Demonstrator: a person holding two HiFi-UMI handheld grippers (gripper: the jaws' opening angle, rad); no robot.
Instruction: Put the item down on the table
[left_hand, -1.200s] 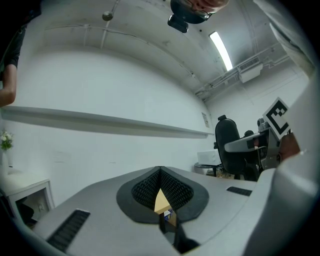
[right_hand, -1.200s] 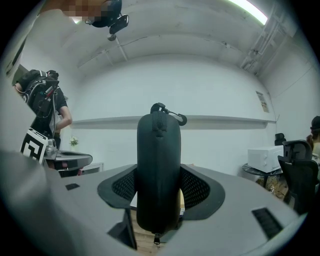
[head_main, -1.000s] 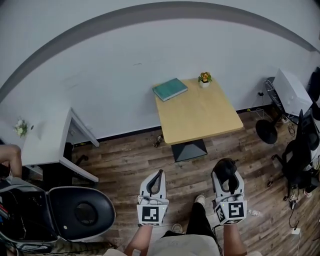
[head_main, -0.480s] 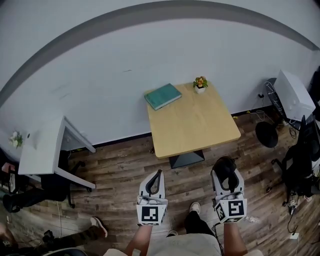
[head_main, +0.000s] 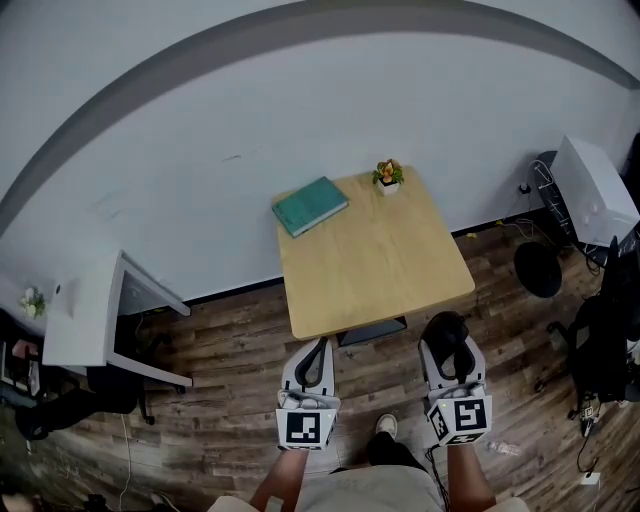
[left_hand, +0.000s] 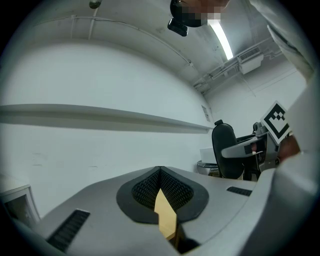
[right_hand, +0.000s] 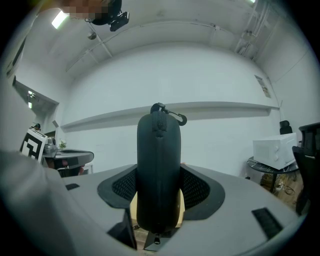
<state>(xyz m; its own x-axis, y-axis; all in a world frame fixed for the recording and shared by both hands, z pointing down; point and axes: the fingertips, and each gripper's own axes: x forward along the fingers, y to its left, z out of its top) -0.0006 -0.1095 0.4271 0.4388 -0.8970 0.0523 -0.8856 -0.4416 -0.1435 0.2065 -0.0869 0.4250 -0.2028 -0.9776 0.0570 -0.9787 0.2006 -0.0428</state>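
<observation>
The right gripper (right_hand: 158, 197) is clenched on a black zip case (right_hand: 159, 150), whose long axis runs forward along the jaws. The wooden table (head_main: 400, 270) lies just ahead, slightly to its left. The left gripper (left_hand: 161, 187), pinched together and empty, is about equally near

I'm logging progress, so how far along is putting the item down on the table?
Done: the right tongs grip the black case. In hand: the carry; the case is over the floor, short of the near edge of the wooden table. Left: bring it over the bare top, away from the teal book and potted plant, set it down, release. The left tongs are shut, empty.
</observation>
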